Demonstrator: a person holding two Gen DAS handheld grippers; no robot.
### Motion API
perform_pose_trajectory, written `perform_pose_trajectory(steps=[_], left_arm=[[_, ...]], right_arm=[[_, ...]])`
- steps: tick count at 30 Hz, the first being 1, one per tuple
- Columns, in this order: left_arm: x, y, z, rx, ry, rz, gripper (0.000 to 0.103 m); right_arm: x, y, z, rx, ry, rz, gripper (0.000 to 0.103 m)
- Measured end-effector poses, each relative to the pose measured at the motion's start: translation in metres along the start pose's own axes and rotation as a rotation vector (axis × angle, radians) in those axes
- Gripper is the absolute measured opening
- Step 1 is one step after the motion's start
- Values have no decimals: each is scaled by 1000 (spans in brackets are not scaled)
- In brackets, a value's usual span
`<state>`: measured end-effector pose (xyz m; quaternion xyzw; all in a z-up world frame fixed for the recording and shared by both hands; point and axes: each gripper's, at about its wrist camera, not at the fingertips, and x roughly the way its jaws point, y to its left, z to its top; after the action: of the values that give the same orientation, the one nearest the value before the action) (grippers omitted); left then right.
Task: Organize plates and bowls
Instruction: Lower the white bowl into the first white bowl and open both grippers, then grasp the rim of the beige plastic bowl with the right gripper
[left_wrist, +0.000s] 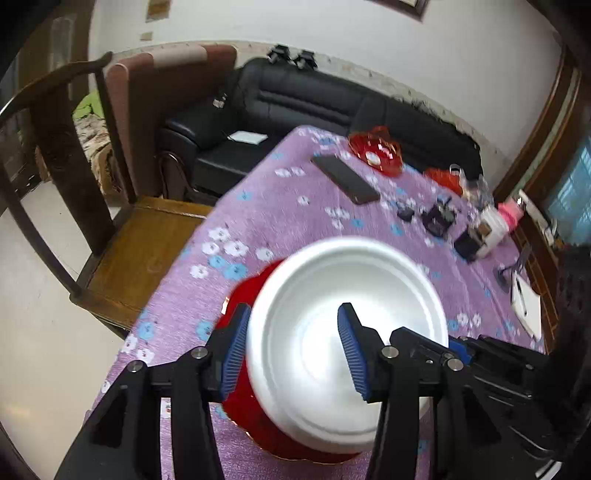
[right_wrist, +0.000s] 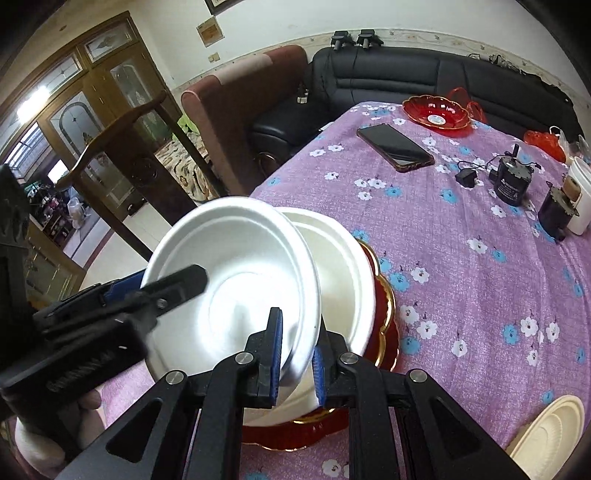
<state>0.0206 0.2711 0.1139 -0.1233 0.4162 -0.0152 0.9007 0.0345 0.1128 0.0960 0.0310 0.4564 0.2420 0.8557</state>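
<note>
A white foam plate (right_wrist: 236, 280) is held tilted above another white plate (right_wrist: 343, 295) that rests on a red gold-rimmed dish (right_wrist: 384, 325). My right gripper (right_wrist: 297, 354) is shut on the near rim of the tilted plate. My left gripper (left_wrist: 291, 347) is open, one finger outside the plate's left rim, one over its middle (left_wrist: 332, 332); it shows at the left in the right wrist view (right_wrist: 177, 284). The red dish (left_wrist: 243, 406) lies under the plate in the left wrist view. A cream plate (right_wrist: 550, 432) lies at the near right.
The table has a purple flowered cloth (right_wrist: 461, 258). On it are a red bowl (right_wrist: 436, 112), a phone (right_wrist: 395, 146), small black motors (right_wrist: 511, 181), a charger and a white cup (right_wrist: 580, 195). A wooden chair (left_wrist: 122, 251) and black sofa (left_wrist: 314, 107) stand beyond.
</note>
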Motion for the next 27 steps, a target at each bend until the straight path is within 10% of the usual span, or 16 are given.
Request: perform_pose_trajectory(steps=[4, 13, 18, 27], left_arm=[[-20, 7, -1, -29, -71, 13, 57], [-77, -7, -33, 0, -214, 51, 70], [-99, -36, -65, 57, -282, 50, 81], [-98, -79, -111, 107, -231, 41, 82]], right_arm=[[-8, 4, 1, -27, -81, -33, 49], [-68, 2, -15, -46, -298, -92, 51], [-115, -7, -56, -84, -418, -171, 68], [-147, -64, -119, -31, -394, -233, 73]])
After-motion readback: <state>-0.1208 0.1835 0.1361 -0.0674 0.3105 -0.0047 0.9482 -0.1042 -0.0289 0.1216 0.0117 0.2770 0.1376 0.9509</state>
